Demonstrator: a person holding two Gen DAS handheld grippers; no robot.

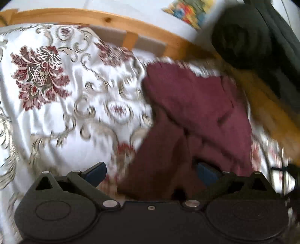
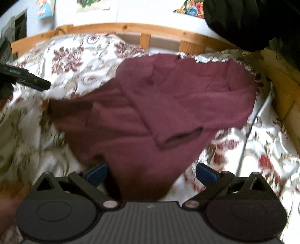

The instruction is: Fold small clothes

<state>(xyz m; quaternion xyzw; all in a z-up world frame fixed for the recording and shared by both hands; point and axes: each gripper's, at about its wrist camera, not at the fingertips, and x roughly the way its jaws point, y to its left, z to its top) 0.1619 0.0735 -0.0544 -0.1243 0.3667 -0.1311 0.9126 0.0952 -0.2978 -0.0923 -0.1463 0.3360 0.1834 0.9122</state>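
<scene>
A maroon garment [image 2: 150, 112] lies spread on a white floral bedspread [image 2: 71, 62], one sleeve folded across its middle. My right gripper [image 2: 151, 173] is open, its blue-padded fingers [image 2: 96, 173] standing wide on either side of the garment's near edge. In the left wrist view the same garment [image 1: 196, 112] lies bunched to the right. My left gripper [image 1: 151, 172] is open with cloth lying between its fingers [image 1: 95, 172]. The left gripper's tip also shows at the left of the right wrist view [image 2: 37, 83]. Both views are blurred.
A wooden bed frame [image 2: 131, 28] runs along the far side and down the right [image 2: 281, 88]. A dark bundle of fabric [image 1: 249, 41] sits at the far right corner. A thin grey rod [image 2: 249, 129] lies on the bedspread at the right. Colourful pictures hang on the wall [image 1: 187, 9].
</scene>
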